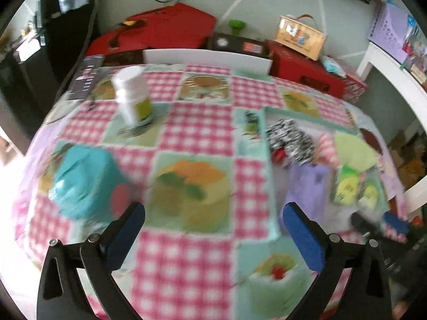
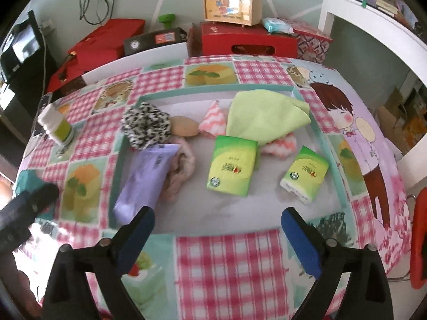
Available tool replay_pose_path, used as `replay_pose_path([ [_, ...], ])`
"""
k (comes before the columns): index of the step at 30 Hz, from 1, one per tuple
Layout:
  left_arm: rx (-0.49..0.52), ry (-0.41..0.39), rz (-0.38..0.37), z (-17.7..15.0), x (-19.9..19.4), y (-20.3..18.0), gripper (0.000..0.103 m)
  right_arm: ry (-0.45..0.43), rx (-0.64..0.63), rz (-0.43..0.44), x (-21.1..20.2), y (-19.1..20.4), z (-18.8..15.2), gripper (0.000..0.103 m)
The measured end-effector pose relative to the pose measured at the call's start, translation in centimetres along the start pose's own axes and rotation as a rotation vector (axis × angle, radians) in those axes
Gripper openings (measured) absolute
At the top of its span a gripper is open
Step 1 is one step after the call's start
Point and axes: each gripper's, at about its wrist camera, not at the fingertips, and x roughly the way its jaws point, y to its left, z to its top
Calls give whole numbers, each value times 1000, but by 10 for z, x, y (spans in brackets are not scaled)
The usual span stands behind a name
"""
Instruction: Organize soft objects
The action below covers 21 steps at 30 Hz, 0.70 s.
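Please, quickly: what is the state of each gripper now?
Left gripper: open, holding nothing.
Right gripper: open, holding nothing.

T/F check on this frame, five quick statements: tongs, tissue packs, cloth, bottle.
1. Both tongs, left and right, are open with nothing between the pads. True.
2. Two green tissue packs lie on the grey patch. True.
3. The green cloth sits in the right tongs. False: it lies on the table, apart from them, beyond the tissue packs.
4. The white bottle lies among the soft things. False: it stands tilted off to the left on the checked cloth.
5. The purple pouch partly covers a pink cloth. True.
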Motion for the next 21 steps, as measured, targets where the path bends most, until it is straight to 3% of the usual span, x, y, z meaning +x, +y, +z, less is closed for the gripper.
replay_pose_path([
  [7,-134,23,22,-31,-14,44,103,-17,-26,8,-30,9,-16,98],
  [13,-39,-22,161,-47,-37,40,103,-51,-49,-3,-54,13,-31,98],
  [21,32,-76,161,-61,-54,39,103,-105,-81,-8,-61,24,-43,98],
])
